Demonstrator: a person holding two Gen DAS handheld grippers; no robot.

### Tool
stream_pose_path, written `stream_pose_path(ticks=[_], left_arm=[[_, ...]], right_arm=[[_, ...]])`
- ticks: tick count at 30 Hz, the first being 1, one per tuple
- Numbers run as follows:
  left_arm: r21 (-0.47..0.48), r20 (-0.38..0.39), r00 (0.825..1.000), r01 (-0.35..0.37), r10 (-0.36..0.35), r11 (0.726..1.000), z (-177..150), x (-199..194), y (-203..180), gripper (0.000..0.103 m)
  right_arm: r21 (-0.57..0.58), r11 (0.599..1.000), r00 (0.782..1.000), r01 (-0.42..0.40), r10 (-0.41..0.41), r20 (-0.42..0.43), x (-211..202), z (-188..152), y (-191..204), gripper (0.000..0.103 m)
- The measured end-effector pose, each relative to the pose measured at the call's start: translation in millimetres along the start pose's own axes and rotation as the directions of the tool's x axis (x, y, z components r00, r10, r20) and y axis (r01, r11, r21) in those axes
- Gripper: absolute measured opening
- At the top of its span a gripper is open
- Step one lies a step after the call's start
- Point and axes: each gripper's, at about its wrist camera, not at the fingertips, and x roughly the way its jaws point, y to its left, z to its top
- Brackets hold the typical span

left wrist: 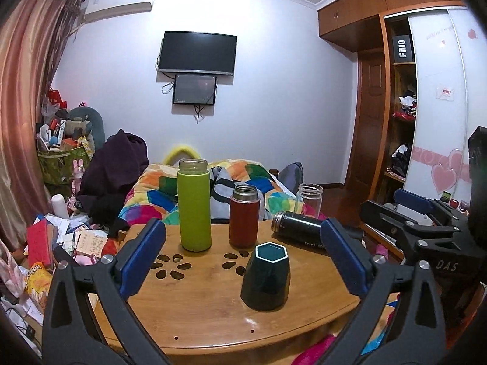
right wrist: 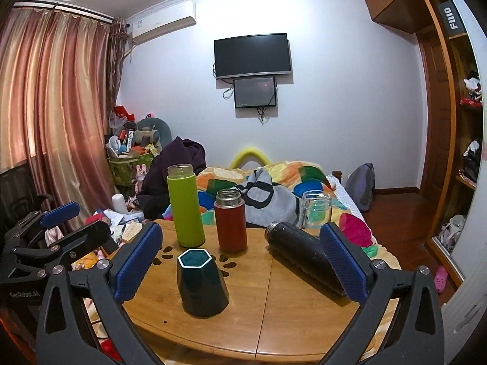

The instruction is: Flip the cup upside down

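Note:
A dark teal hexagonal cup (left wrist: 265,276) stands on the round wooden table (left wrist: 197,310), narrow end up and wider end down. It shows left of centre in the right wrist view (right wrist: 202,283). My left gripper (left wrist: 243,258) is open and empty, its blue pads either side of the cup, short of it. My right gripper (right wrist: 240,258) is open and empty, the cup a little ahead between the pads. A black bottle (right wrist: 299,255) lies on its side by the right pad.
A green bottle (left wrist: 194,205), a red flask (left wrist: 243,216) and a clear glass jar (left wrist: 309,197) stand at the table's far side. A bed with a colourful quilt (left wrist: 158,194) lies behind. Clutter covers the floor at left (left wrist: 61,243). A wardrobe (left wrist: 395,106) is at right.

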Motion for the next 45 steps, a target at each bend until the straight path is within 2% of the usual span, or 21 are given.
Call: stream_pose_path(ticks=[16,45], left_arm=[[-0.007,0.029,1.000,-0.007,0.008,1.000,3,-13,1,0.103],[-0.008,0.030,1.000,-0.009,0.009,1.000,4,-15,2,0.103]], right_arm=[[-0.018,1.000,1.000,0.004,-0.004,0.020,-10,2,7,0.103],[-0.018,1.000,1.000,0.003,-0.003,0.021,-11,2,8,0.103]])
